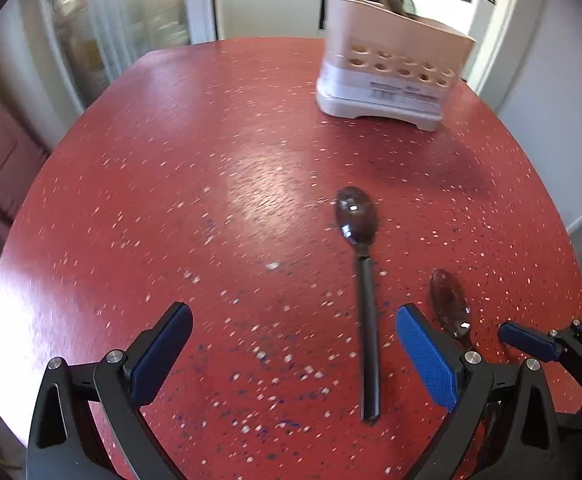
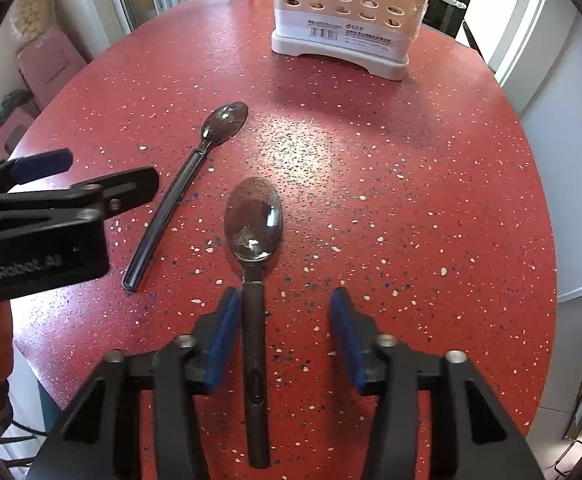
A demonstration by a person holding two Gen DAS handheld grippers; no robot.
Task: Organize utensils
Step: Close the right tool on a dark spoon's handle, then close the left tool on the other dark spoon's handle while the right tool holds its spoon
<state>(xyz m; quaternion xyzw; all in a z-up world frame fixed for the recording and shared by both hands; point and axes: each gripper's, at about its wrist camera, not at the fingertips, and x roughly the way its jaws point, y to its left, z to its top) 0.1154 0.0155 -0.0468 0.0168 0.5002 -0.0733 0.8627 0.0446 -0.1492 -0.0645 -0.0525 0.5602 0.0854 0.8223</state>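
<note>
left tongs wide, empty | right tongs wide, straddling spoon

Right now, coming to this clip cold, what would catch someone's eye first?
Two dark spoons on the speckled red table: the near spoon lies with its handle between the open right tongs, close to the left pad. The slimmer spoon lies to its left, between the open left tongs. At the far edge stands a white holder with round holes, utensils already sticking out of it.
</note>
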